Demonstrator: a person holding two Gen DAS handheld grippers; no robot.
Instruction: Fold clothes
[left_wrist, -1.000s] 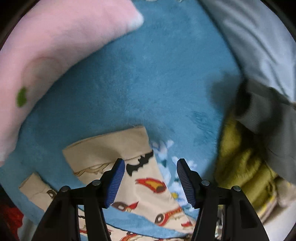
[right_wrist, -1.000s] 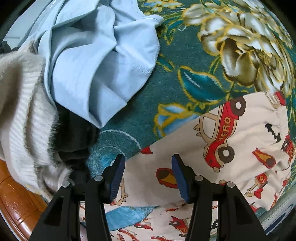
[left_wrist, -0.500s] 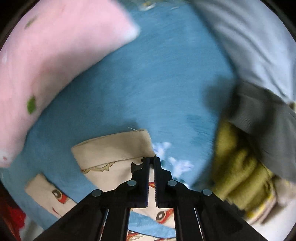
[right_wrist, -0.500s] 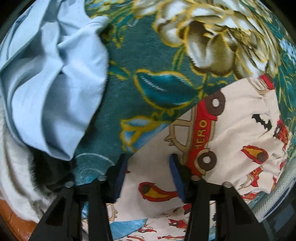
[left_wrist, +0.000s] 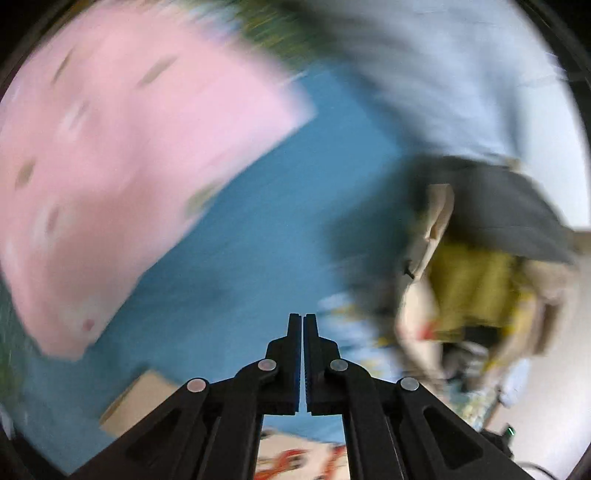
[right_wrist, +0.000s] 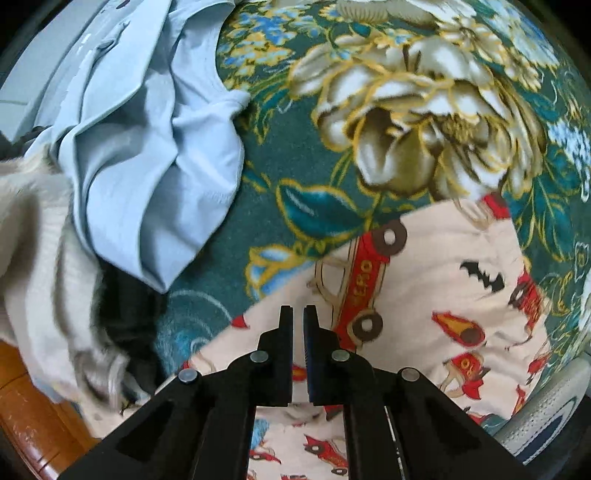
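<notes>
In the right wrist view the cream car-print garment (right_wrist: 436, 295) was seen lying spread on a dark green floral blanket (right_wrist: 424, 122), its red cars, rockets and a black bat plainly legible. The right gripper (right_wrist: 298, 314) was held low over the garment's near edge, its jaws drawn almost together with a thin slit left between the blue pads; whether cloth was pinched there could not be told, since the fabric was seen only behind and beneath the fingers. To the left, a crumpled pale blue shirt (right_wrist: 147, 155) and a whitish knit sweater (right_wrist: 33, 258) were heaped over something dark, and a strip of brown wood (right_wrist: 33, 413) was shown at the lower left corner.

None of this detail was offered by the left wrist view, which was heavily smeared by motion. There the left gripper (left_wrist: 303, 321) was shown pressed together, with a piece of the printed cloth visible below the fingers. A pink fabric (left_wrist: 122, 155) was spread on a plain blue surface (left_wrist: 266, 229), and a blurred heap with an olive-yellow item (left_wrist: 476, 288) and a dark grey one (left_wrist: 506, 206) lay at the right.
</notes>
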